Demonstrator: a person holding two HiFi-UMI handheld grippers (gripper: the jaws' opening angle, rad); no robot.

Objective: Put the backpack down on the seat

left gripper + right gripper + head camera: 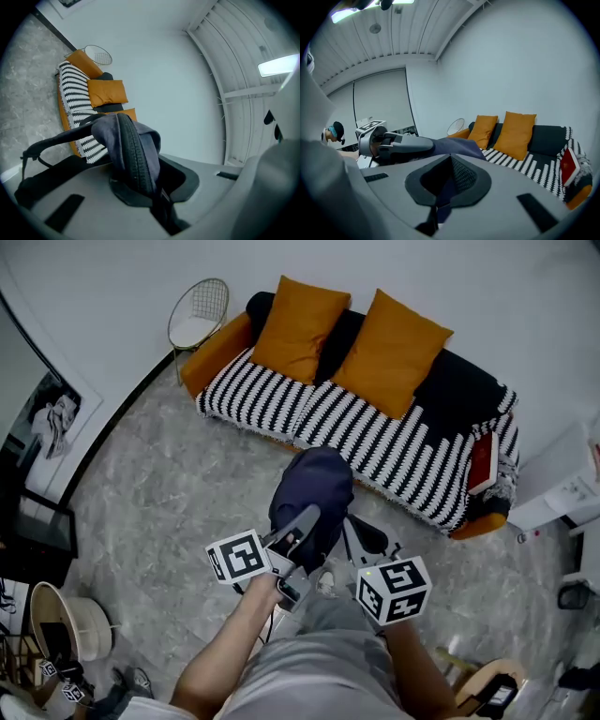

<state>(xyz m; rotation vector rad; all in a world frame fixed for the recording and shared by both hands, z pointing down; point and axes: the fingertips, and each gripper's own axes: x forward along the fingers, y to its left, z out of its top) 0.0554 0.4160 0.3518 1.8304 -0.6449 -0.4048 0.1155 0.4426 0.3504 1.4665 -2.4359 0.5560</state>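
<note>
A dark blue backpack [314,488] hangs above the grey floor, just in front of the sofa. My left gripper [298,532] is shut on it; in the left gripper view its zipper edge [133,150] is pinched between the jaws, and a strap [56,140] loops off to the left. My right gripper [352,538] holds the backpack's right side, with blue fabric [454,147] caught between its closed jaws. The sofa seat [375,432], covered in black-and-white stripes, lies beyond the bag with two orange cushions [389,352] against its back.
A wire chair [197,310] stands at the sofa's left end. A red book [483,460] lies on the sofa's right end, beside a white unit [562,488]. A framed picture [52,418] leans on the left wall, and a round basket [61,620] sits at lower left.
</note>
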